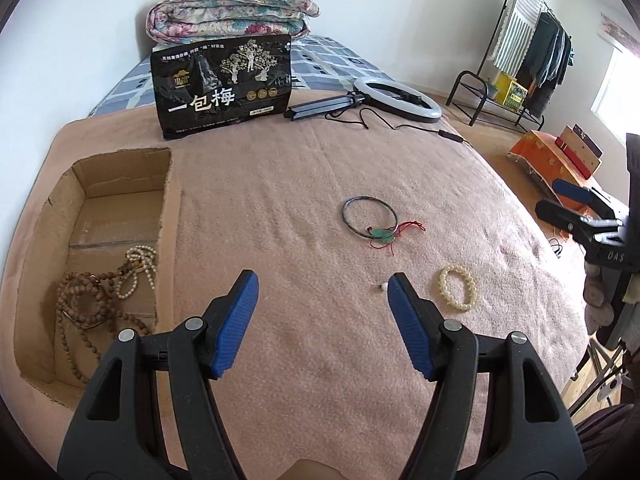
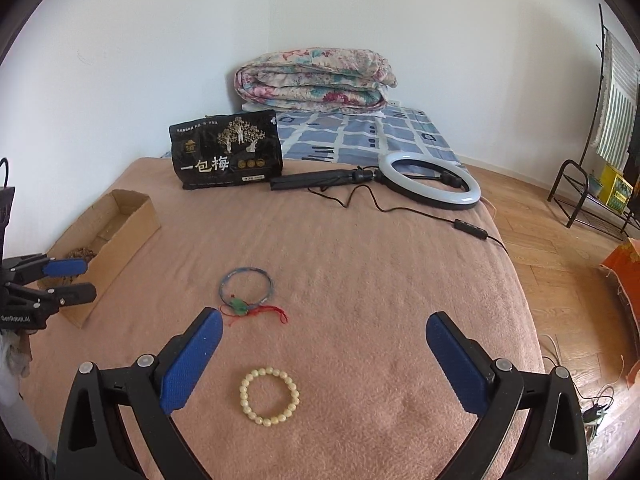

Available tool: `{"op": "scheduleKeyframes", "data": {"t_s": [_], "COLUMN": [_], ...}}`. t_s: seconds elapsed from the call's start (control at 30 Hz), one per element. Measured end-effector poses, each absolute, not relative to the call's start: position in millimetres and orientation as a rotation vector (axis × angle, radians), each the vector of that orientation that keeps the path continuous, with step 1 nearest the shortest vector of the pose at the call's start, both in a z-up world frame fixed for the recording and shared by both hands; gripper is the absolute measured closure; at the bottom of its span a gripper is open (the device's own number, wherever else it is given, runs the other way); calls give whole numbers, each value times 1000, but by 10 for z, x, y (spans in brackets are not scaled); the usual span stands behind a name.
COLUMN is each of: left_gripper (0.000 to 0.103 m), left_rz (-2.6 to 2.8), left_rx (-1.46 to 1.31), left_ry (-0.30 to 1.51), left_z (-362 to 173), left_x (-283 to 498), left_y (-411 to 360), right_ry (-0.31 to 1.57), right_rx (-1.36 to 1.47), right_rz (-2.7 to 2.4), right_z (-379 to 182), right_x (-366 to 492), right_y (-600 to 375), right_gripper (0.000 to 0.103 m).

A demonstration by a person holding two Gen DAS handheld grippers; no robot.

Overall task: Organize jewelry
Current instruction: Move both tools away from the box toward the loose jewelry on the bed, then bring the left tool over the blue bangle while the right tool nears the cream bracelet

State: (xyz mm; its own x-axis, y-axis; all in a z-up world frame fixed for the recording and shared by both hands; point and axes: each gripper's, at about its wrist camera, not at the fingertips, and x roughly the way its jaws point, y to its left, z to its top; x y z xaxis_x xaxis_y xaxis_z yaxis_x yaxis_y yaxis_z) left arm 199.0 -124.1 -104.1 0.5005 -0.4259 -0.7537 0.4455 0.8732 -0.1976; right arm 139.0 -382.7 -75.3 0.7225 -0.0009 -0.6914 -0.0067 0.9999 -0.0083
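Note:
My left gripper (image 1: pixel 322 284) hangs open over the pink blanket, nothing between its fingers. Just past its right fingertip lies a tiny white bead piece (image 1: pixel 382 287), and beyond that a cream bead bracelet (image 1: pixel 458 288). Farther out are a dark bangle (image 1: pixel 370 216) and a green pendant on red cord (image 1: pixel 382 234). To the left, a cardboard box (image 1: pixel 120 160) holds brown and cream bead strings (image 1: pixel 100 300). My right gripper (image 2: pixel 324 318) is open, with the cream bracelet (image 2: pixel 269 396) on the blanket between its fingers, untouched. The bangle (image 2: pixel 246 286) and pendant (image 2: pixel 240 306) lie by its left fingertip.
At the back stand a black snack bag (image 2: pixel 228 156), a ring light on a folded tripod (image 2: pixel 430 178) with a trailing cable (image 2: pixel 472 232), and a folded floral quilt (image 2: pixel 316 80). The bed edge drops to a wooden floor (image 2: pixel 560 280) on the right, with a clothes rack (image 1: pixel 516 52).

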Motion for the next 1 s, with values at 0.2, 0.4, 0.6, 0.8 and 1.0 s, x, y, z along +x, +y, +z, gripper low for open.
{"op": "scheduleKeyframes", "data": {"t_s": [0.2, 0.4, 0.6, 0.8, 1.0], "left_gripper": [34, 34, 31, 28, 27], "left_rz": [-540, -535, -533, -544, -534], "left_rx": [-26, -35, -40, -67, -96], "left_ry": [941, 971, 995, 1027, 1070], "left_z": [-1170, -1310, -1425, -1531, -1646], "left_x": [2155, 2269, 2410, 2584, 2827], "left_y": [-1445, -1559, -1726, -1961, -2182], "right_ry": [807, 850, 881, 903, 911], "right_rx": [-19, -25, -8, 14, 35], "right_rz": [39, 70, 93, 102, 106], "right_z": [-996, -1227, -1423, -1546, -1630], "right_x": [1341, 1336, 1348, 1366, 1374], "right_y": [-3823, -3785, -3742, -3775, -3793], "right_gripper": [0, 0, 0, 0, 0]}}
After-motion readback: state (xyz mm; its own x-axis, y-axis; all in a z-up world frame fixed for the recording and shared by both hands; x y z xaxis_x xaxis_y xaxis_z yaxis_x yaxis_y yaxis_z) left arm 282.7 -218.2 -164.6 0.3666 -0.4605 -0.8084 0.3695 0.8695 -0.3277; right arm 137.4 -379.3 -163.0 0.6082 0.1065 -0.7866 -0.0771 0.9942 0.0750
